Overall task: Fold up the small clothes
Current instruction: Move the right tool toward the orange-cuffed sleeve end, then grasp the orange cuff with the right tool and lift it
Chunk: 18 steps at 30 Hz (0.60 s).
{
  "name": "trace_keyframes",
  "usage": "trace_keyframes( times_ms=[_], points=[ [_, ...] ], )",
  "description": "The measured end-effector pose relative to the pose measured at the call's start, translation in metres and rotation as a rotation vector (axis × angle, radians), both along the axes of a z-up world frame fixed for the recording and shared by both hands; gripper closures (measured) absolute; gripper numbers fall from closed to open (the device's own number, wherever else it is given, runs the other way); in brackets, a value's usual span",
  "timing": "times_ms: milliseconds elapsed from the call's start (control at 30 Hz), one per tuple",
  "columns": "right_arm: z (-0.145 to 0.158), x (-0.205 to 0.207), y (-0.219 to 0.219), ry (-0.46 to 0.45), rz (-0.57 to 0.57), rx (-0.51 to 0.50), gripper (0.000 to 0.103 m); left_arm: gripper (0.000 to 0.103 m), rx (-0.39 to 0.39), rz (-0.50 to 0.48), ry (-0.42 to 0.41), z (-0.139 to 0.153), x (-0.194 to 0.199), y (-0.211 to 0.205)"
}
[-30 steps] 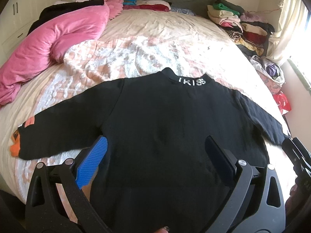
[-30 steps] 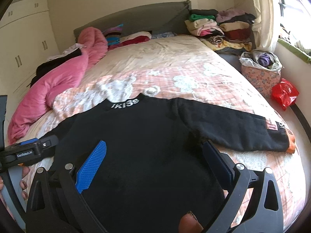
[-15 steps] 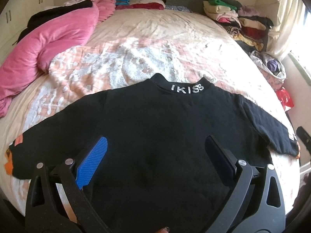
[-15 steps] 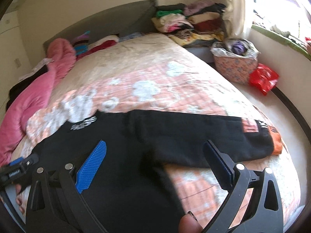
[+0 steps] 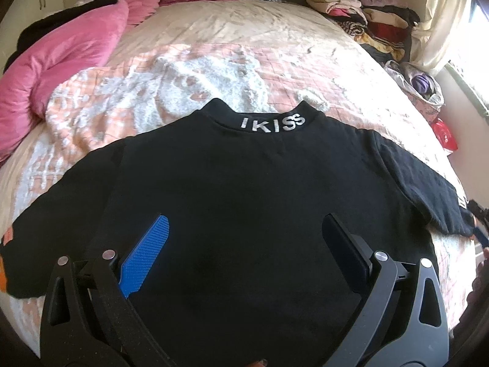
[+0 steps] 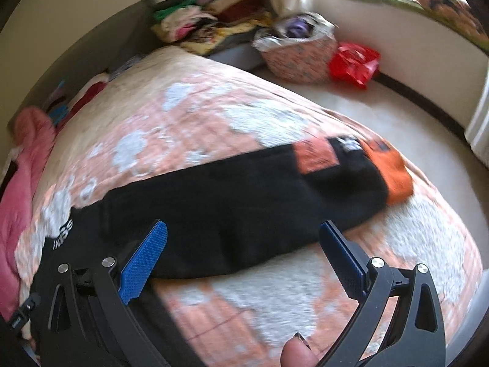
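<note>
A small black sweatshirt (image 5: pixel 238 202) with white lettering on its collar (image 5: pixel 273 123) lies flat on the bed, back up, both sleeves spread out. My left gripper (image 5: pixel 244 229) hovers open over the lower middle of its body, nothing between the fingers. My right gripper (image 6: pixel 243 229) is open above the right sleeve (image 6: pixel 244 189), which ends in an orange cuff (image 6: pixel 391 171) near the bed's edge. The right wrist view is motion-blurred. The left sleeve's orange cuff (image 5: pixel 2 278) shows at the far left edge.
The bed has a peach and white quilt (image 5: pixel 214 70). A pink duvet (image 5: pixel 58 61) is heaped at the left. Folded clothes (image 5: pixel 360 15) are stacked at the far right. On the floor stand a patterned basket (image 6: pixel 299 52) and a red bag (image 6: pixel 354 61).
The right gripper has swung right, from over the sweatshirt's body to over the right sleeve. The left gripper has moved forward slightly over the body. Both stayed open.
</note>
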State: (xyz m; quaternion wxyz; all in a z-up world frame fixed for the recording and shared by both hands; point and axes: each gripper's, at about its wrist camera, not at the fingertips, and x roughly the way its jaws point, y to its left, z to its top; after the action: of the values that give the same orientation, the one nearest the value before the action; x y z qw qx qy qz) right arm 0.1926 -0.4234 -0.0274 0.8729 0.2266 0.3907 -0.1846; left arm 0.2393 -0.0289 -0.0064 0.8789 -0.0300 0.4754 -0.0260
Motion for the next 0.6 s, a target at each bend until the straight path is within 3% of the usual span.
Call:
trace_keyframes(
  times_ms=[367,600],
  points=[
    [-0.03,-0.02,-0.061,0.029,-0.156,0.096,0.004,0.009,0.011,0.002,-0.001,-0.001,0.024,-0.002],
    [-0.056,-0.013,-0.1,0.006,-0.199,0.234,0.004,0.009,0.002,0.023,0.009,-0.005,0.029,0.008]
  ],
)
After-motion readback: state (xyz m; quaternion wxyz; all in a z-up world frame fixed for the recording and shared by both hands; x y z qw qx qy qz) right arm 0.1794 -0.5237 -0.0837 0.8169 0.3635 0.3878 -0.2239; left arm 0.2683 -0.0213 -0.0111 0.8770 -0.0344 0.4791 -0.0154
